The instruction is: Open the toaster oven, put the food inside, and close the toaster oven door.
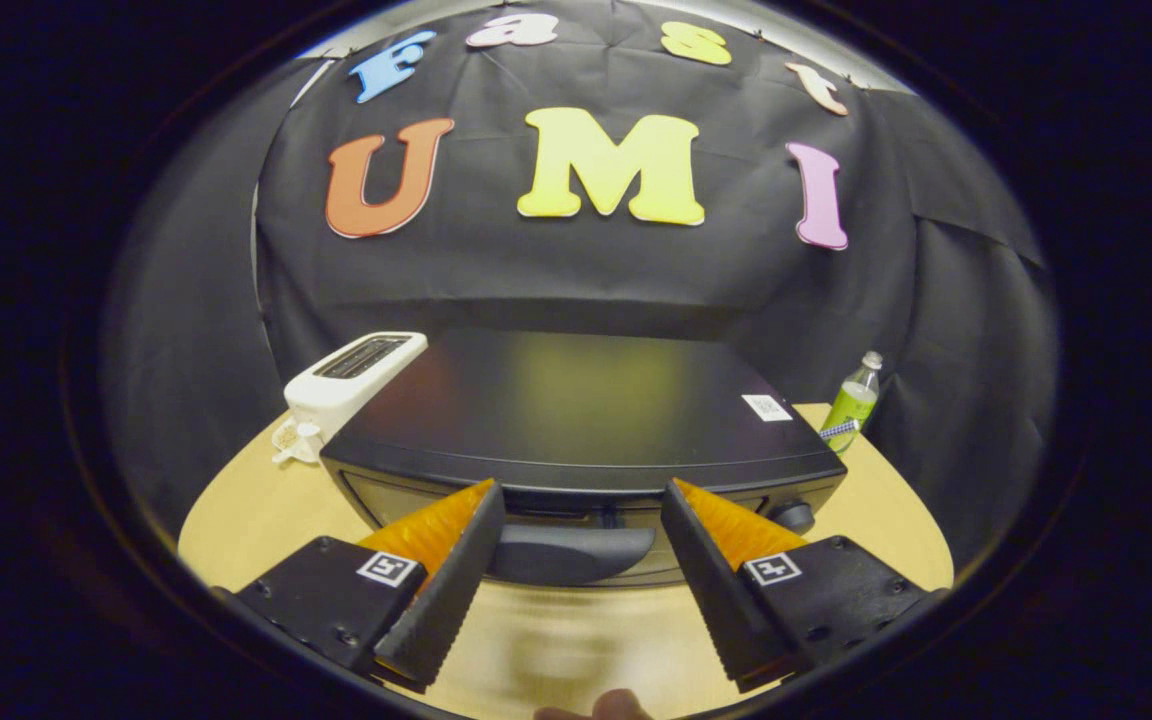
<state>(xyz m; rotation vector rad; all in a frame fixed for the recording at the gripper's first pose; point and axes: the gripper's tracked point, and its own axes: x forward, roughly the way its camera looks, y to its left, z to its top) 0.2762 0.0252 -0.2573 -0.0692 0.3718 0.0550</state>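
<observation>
The gripper (583,500) sits low in the frame with its two fingers spread wide apart, gripping nothing. Its fingertips reach up to the front edge of the toaster oven (576,410), a broad black box that takes up the middle of the picture and stands on a light wooden table (246,515). The oven door is shut. Its dark curved handle (568,552) lies in the gap between the two fingers, at the lower centre of the frame, and neither finger can be seen to touch it. A round knob (793,515) shows on the oven's front just above the right finger. A small white sticker (767,407) lies on the oven's top, toward the right.

At the left of the frame, just beside the oven's left rear corner, stands a white slot toaster (351,385). At the right, beyond the oven's right corner, a small green bottle (852,403) with a pale cap stands upright on the table.

At the very bottom centre of the frame, the tip of a person's finger (608,707) pokes into view over the table edge.
</observation>
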